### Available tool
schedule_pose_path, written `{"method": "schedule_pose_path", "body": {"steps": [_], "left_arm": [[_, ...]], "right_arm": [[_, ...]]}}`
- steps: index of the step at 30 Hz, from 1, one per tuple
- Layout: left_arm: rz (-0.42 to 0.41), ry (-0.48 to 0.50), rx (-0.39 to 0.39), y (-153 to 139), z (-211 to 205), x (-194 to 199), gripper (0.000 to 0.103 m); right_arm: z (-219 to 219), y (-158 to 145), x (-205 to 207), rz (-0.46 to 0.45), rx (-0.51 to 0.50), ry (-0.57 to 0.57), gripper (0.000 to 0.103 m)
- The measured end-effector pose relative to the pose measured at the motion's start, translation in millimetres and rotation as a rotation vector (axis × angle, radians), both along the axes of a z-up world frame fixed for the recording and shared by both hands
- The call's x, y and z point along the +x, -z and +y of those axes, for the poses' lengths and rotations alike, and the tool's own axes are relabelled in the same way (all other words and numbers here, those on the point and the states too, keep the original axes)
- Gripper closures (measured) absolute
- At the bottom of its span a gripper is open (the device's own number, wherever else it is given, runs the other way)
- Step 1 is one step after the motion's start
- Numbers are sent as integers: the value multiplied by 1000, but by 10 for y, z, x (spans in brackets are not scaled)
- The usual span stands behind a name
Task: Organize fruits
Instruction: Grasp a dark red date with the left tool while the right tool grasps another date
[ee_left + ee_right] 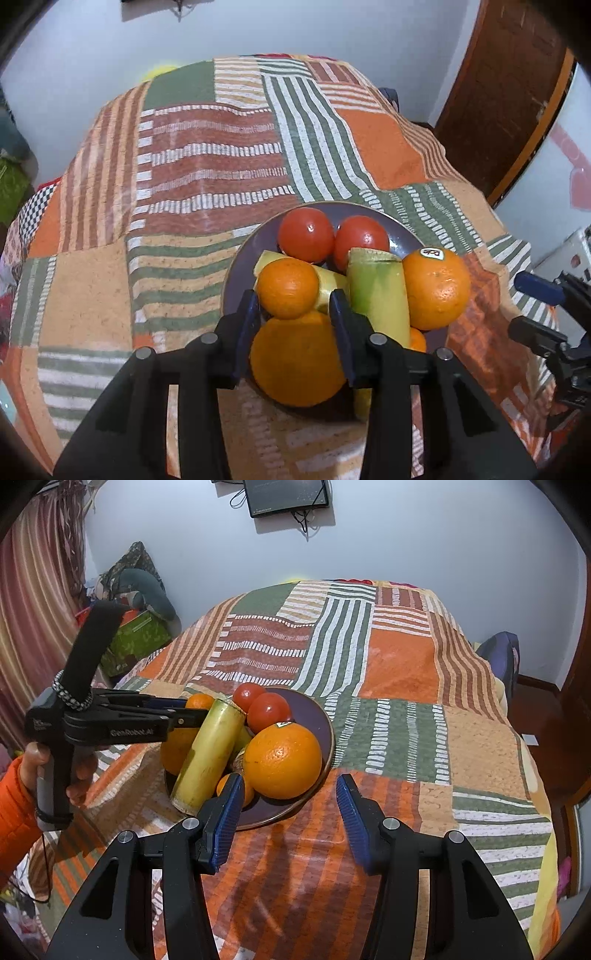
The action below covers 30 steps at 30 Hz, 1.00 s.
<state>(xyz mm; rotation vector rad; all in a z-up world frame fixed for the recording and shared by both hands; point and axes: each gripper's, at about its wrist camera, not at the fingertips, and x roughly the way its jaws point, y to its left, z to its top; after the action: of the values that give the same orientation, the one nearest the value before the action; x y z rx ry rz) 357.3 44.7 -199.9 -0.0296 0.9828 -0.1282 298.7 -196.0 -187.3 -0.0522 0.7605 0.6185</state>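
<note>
A dark purple plate (240, 273) (314, 716) holds two tomatoes (306, 234) (269, 710), bananas (376, 291) (210, 753), a stickered orange (436, 288) (282, 760) and a large orange (295, 358) (177, 749). My left gripper (294, 301) (199, 710) hangs over the plate's near side. A small orange (288, 288) (199, 701) sits between its fingertips, and a gap shows beside the right finger (338, 310). My right gripper (289, 776) (535, 310) stands open and empty just in front of the plate.
A patchwork striped cloth (207, 177) (399, 672) covers the table and drapes over its edges. A hand in an orange sleeve (14, 794) holds the left gripper. A green box (136, 635) and piled items stand at the far left, and a wooden door (509, 92) at the right.
</note>
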Motion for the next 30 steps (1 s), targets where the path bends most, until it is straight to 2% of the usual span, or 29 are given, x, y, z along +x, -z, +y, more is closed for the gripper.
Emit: {"method": "schedule_pose_path", "body": {"steps": [8, 11, 16, 21, 27, 30], "left_arm": [[-61, -5, -1, -348, 53, -442, 62], [-63, -33, 9, -363, 159, -537, 62], [-28, -89, -30, -309, 372, -691, 62], [-23, -91, -26, -275, 304, -969, 61], [-12, -85, -7, -183, 140, -1316, 48], [5, -80, -14, -116, 84, -1440, 46]], "right_arm": [[33, -194, -245, -36, 1, -13, 55], [50, -251, -350, -47, 3, -24, 55], [84, -266, -416, -45, -7, -33, 55], [188, -156, -473, -15, -36, -54, 55], [338, 73, -581, 50, -73, -103, 55], [390, 191, -626, 89, -79, -128, 55]]}}
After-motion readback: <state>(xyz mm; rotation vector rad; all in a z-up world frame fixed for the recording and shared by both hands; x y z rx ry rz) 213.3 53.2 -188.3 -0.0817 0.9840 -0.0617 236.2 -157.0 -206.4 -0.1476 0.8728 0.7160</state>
